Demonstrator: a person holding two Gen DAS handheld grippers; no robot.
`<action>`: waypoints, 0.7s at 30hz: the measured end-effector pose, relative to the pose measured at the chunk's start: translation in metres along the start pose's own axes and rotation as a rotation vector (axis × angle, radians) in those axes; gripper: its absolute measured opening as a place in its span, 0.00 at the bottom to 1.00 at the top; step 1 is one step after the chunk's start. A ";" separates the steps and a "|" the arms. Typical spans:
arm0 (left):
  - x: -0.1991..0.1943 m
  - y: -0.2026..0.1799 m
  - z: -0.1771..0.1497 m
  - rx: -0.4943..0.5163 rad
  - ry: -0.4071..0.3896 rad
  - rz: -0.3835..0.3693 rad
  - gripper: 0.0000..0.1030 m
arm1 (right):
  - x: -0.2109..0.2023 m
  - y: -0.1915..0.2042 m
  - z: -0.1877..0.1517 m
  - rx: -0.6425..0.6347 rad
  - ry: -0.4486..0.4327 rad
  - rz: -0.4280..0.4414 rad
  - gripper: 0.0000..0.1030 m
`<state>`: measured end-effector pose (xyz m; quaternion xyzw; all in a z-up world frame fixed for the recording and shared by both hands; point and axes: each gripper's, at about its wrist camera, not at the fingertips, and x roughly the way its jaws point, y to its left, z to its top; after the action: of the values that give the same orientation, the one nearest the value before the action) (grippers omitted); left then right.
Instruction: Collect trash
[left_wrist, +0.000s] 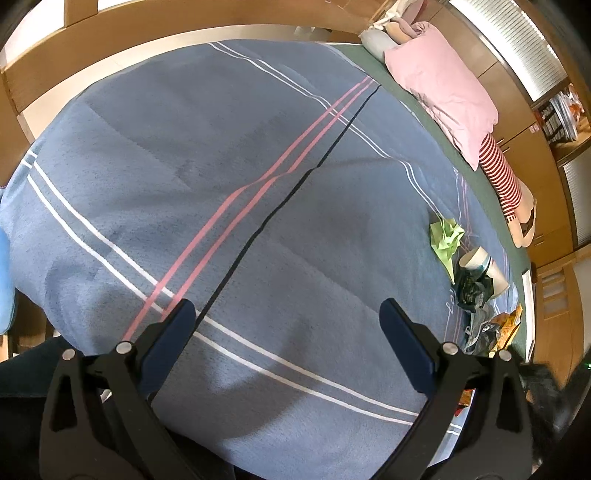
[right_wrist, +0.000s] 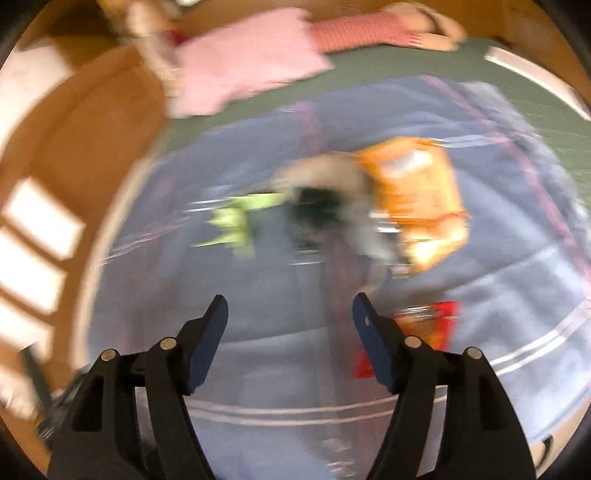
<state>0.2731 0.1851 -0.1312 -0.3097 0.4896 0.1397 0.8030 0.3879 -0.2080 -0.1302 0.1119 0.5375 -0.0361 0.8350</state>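
Overhead, both grippers pointed steeply down at a bed covered by a blue blanket with white, pink and dark stripes. The left gripper stood wide, nothing between its fingers, over bare blanket well apart from the trash. The right gripper also stood spread, its fingers empty; that view was heavily smeared.

The trash lay in a loose cluster near the blanket's edge, beside the green sheet. A crumpled green paper lay at one end of it, a thin point of it reaching toward the cup. Just beside it a paper cup lay on its side, its long axis slanting across the blanket and its open mouth turned toward the green paper; whether anything was inside could not be told. A dark crumpled wrapper lay against the cup. In the right view an orange bag lay flat past the dark wrapper, and a red packet lay just beside the right finger, partly hidden by it.

A pink pillow and a striped soft toy lay on the sheet.
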 end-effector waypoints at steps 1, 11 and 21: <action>0.000 0.001 0.000 -0.001 0.000 -0.002 0.96 | 0.010 -0.005 -0.001 0.028 0.035 -0.052 0.67; 0.003 -0.007 -0.001 0.037 0.016 0.001 0.96 | 0.040 -0.052 -0.015 0.186 0.124 0.031 0.36; 0.003 -0.001 0.001 0.002 0.024 -0.024 0.96 | 0.057 0.083 -0.035 -0.150 0.329 0.477 0.23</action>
<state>0.2754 0.1847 -0.1337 -0.3167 0.4957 0.1258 0.7988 0.3954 -0.1156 -0.1830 0.1774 0.6252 0.2193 0.7277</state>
